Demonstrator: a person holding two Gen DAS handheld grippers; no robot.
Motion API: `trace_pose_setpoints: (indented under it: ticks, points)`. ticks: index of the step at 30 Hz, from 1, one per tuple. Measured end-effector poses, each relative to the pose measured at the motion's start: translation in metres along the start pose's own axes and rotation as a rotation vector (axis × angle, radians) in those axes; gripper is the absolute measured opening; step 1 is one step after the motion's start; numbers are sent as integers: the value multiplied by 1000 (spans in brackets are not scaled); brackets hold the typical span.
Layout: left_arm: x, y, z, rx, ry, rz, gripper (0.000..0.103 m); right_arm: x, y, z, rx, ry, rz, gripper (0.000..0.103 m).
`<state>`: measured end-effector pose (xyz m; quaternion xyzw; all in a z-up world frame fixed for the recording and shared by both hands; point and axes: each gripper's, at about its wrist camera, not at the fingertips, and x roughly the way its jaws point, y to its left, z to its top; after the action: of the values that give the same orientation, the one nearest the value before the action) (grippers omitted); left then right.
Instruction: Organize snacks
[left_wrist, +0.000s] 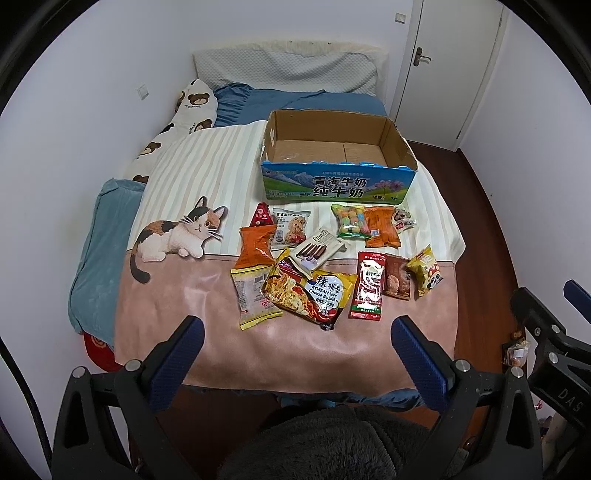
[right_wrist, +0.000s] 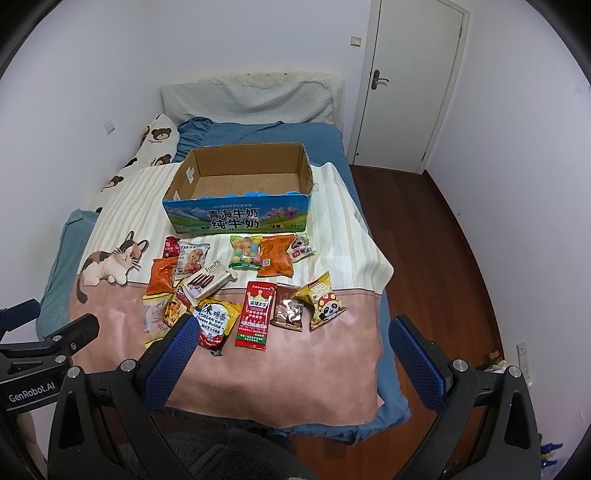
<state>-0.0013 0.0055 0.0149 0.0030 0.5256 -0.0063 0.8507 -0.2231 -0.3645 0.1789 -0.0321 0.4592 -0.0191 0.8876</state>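
Hovering over the foot of the bed (left_wrist: 166, 325), the left gripper (left_wrist: 295, 343) has its jaws spread wide with nothing between them, and the right gripper (right_wrist: 291, 347) beside it is likewise wide apart and empty. Snack packets lie scattered on the cat-print blanket (right_wrist: 110, 229), just in front of an open cardboard milk box (left_wrist: 338, 181) that stands upright farther up the bed, its inside bare. Nearest the grippers lies a Korean cheese noodle pack (left_wrist: 314, 295), partly overlapped by a Franzzi biscuit box (left_wrist: 317, 251). To its right sits a red sauce sachet (left_wrist: 369, 290), then a brown packet (left_wrist: 398, 282) and a yellow panda packet (left_wrist: 426, 271). Closer to the box rest a candy bag (left_wrist: 350, 221) and an orange packet (left_wrist: 382, 227), touching each other.
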Motion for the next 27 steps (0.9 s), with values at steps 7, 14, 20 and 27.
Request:
trace_pose_setpoints:
  ticks: [7, 14, 20, 27]
  points:
    - [-4, 3, -5, -2, -3, -1, 103, -1, 0, -1, 10, 6, 11, 103]
    - [-4, 3, -5, -2, -3, -3, 103, -4, 0, -4, 13, 8, 14, 103]
    - [-1, 9, -11, -18, 16, -26, 103, 0, -1, -6, 20, 21, 15, 103]
    - [44, 13, -3, -12, 49, 5, 103, 48, -12, -15, 81, 100, 57, 103]
